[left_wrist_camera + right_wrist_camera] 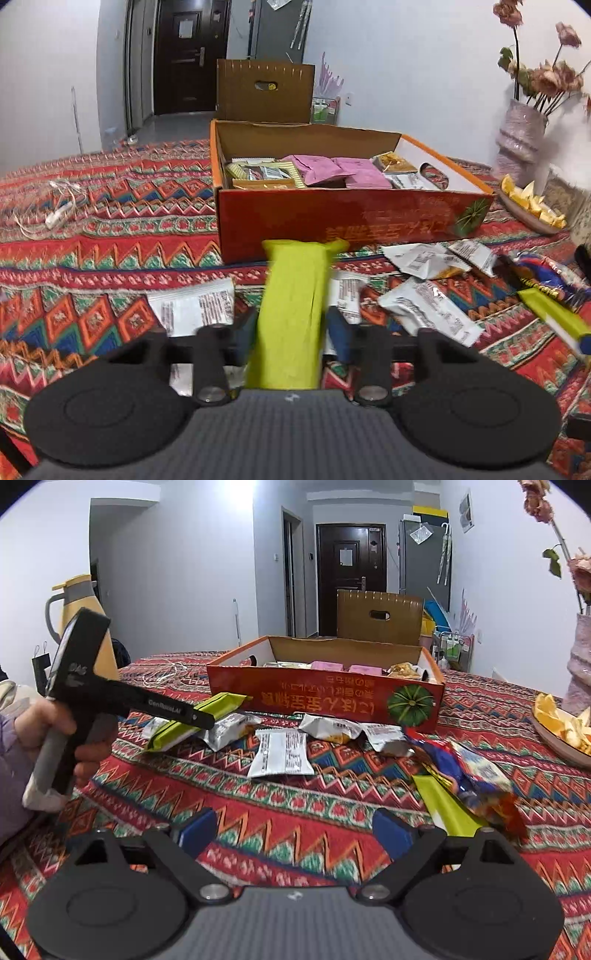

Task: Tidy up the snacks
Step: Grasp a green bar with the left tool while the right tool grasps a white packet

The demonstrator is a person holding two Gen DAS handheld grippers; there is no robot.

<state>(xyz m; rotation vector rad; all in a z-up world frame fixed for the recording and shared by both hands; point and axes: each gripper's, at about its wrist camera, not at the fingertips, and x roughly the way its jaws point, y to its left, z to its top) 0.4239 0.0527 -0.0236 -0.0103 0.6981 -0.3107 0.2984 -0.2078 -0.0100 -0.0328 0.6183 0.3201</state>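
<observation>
My left gripper (pixel 291 328) is shut on a long lime-green snack packet (pixel 291 314), which sticks out forward toward the red cardboard box (pixel 351 218). From the right wrist camera, a hand holds that left gripper (pixel 207 720) at the left, with the green packet (pixel 221 705) in its fingers. The box (pixel 314 690) holds pink, gold and white packets. My right gripper (pixel 293 830) is open over bare tablecloth, with nothing between its blue pads. Just right of it lie a second green packet (pixel 443 805) and a blue-orange bag (pixel 476 775). White snack packets (pixel 280 753) are scattered in front of the box.
The table carries a patterned red cloth. A plate of orange pieces (pixel 565 731) and a pink vase (pixel 517 144) stand at the right. A white cable (pixel 59 214) lies at the left. A yellow thermos (pixel 81 627) stands at the far left, and a brown chair back (pixel 264 92) rises behind the box.
</observation>
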